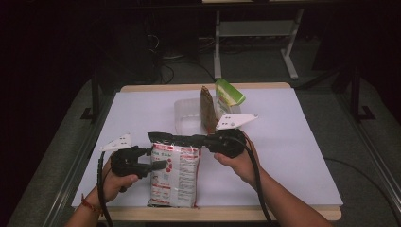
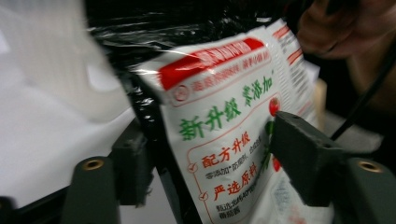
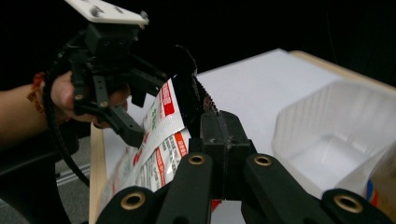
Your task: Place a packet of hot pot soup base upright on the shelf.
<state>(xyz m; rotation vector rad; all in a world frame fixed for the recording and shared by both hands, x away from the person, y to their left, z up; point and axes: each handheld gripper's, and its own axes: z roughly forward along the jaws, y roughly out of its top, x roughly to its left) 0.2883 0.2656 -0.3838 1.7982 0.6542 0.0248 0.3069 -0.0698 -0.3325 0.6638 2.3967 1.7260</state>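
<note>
A white and red food packet (image 1: 174,175) with a black top edge hangs upright over the table's front, its bottom near the front edge. My right gripper (image 1: 191,139) reaches in from the right and is shut on the black top edge; in the right gripper view its jaws (image 3: 224,135) pinch that crinkled edge. My left gripper (image 1: 158,165) comes from the left and straddles the packet's upper left part. In the left gripper view one pad (image 2: 299,154) lies on the printed face (image 2: 224,140) and the other sits behind the black seam.
A clear plastic tub (image 1: 187,116) stands at mid-table behind the packet. A brown upright pack (image 1: 207,111) and a green and white packet (image 1: 229,92) stand beside it. White sheet (image 1: 293,142) covers the table, with bare room to the right and far left.
</note>
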